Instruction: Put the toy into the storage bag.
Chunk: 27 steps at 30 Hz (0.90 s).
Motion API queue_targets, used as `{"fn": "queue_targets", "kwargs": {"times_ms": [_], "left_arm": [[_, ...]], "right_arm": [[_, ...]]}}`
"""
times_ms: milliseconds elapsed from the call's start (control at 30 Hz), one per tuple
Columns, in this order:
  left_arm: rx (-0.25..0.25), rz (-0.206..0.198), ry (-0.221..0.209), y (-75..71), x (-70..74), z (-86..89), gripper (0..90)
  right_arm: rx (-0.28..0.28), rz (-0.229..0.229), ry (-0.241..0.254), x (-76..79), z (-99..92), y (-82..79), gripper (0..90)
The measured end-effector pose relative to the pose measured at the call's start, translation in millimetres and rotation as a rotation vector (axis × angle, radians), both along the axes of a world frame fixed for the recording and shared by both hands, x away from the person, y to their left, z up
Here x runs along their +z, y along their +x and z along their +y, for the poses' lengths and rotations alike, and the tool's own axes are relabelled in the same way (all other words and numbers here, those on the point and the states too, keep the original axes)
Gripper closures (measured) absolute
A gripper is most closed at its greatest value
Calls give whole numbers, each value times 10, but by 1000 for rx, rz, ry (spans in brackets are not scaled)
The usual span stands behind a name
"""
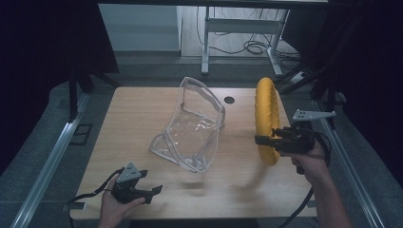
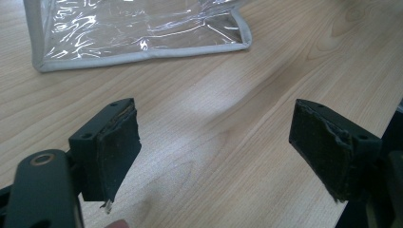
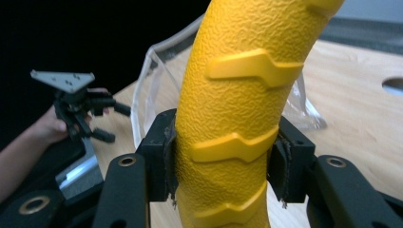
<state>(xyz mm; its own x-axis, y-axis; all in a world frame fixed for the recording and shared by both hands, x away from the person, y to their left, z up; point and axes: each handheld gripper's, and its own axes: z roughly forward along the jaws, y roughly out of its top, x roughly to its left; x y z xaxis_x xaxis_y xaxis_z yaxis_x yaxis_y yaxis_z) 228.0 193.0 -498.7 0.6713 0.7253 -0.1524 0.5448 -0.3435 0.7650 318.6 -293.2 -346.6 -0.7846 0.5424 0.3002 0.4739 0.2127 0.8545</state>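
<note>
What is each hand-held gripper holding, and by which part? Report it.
Right hand-held gripper: yellow ring, clamped across its lower rim. Left hand-held gripper: open, holding nothing.

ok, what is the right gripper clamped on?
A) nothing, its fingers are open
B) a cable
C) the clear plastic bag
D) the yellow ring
D: in the right gripper view the right gripper has both fingers pressed against the sides of the yellow ring, which it holds upright over the table; the clear plastic bag lies apart, to its left in the high view.
</note>
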Motion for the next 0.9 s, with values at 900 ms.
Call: {"fn": "queue_targets", "kwargs": {"times_ms": [900], "left_arm": [[-9,3,14,6,-24,-13,171]], "right_arm": [[-33,-109,129,157,340,30,503]]}}
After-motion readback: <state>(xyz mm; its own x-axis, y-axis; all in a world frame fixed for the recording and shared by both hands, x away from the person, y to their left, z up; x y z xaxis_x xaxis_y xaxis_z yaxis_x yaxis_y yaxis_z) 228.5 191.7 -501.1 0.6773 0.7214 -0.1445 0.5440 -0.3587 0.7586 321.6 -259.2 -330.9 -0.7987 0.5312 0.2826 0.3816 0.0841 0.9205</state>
